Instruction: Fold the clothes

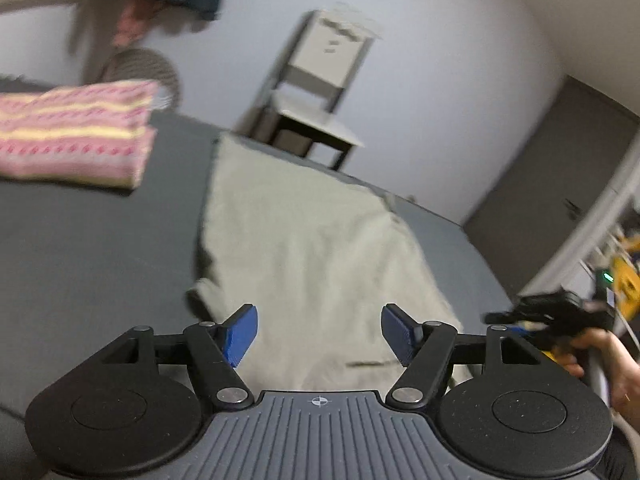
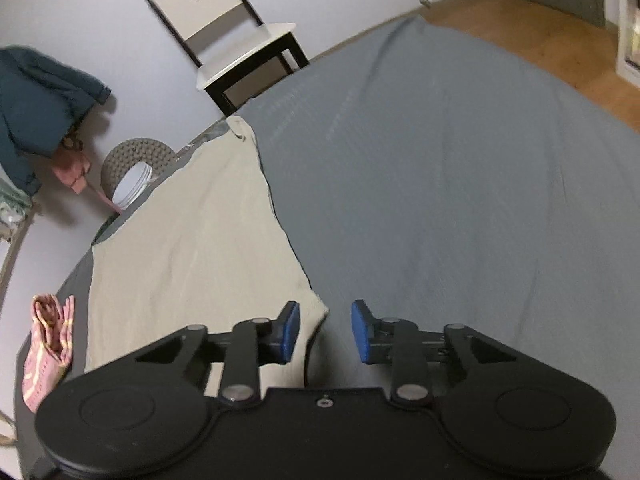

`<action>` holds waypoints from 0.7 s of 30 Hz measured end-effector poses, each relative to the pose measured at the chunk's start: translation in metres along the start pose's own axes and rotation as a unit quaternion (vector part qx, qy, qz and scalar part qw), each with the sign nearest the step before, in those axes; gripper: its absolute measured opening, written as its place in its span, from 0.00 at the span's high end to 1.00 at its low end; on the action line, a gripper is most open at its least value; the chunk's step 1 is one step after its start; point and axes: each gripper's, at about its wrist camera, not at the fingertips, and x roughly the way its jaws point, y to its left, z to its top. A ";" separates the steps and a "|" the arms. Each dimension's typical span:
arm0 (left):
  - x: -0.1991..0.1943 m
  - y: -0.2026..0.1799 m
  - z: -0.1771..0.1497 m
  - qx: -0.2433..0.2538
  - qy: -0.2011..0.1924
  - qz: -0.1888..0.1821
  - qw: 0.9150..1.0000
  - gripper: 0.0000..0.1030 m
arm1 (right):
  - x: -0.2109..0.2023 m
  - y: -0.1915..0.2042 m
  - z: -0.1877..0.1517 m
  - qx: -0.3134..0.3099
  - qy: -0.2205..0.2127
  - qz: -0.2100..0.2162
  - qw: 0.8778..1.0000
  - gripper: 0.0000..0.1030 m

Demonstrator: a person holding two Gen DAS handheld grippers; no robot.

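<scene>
A cream garment (image 1: pixel 304 248) lies spread flat on the grey bed (image 1: pixel 100 248). My left gripper (image 1: pixel 319 334) hovers open over its near end, blue pads wide apart, nothing between them. In the right wrist view the same cream garment (image 2: pixel 192 248) stretches away to the left, and my right gripper (image 2: pixel 325 331) stands open just above its near right corner, on the border with the bare grey bed (image 2: pixel 460 200). The right gripper (image 1: pixel 532 316), held by a hand (image 1: pixel 604 364), shows blurred at the right edge of the left wrist view.
A folded pink-and-yellow striped cloth (image 1: pixel 72 132) rests on the bed to the left, also seen as the pink cloth (image 2: pixel 46 344). A white chair (image 2: pixel 236 40) stands against the wall beyond the bed. A dark jacket (image 2: pixel 36 100) hangs at left. Wooden floor (image 2: pixel 540 40) lies far right.
</scene>
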 end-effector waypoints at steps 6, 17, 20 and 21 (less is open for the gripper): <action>-0.034 -0.001 -0.018 0.052 -0.020 -0.011 0.998 0.32 | 0.033 -0.009 -0.001 0.046 -0.019 0.024 0.998 0.74; 0.023 0.039 -0.003 -0.026 -0.039 0.114 0.992 0.31 | 0.039 -0.025 0.000 0.009 -0.050 0.065 0.997 0.91; 0.045 0.048 0.006 -0.046 -0.029 0.151 0.987 0.31 | 0.046 -0.033 0.003 0.021 -0.021 0.079 0.996 0.91; 0.051 0.052 0.008 -0.057 -0.024 0.152 0.987 0.31 | 0.046 -0.034 0.004 0.033 -0.018 0.087 0.995 0.85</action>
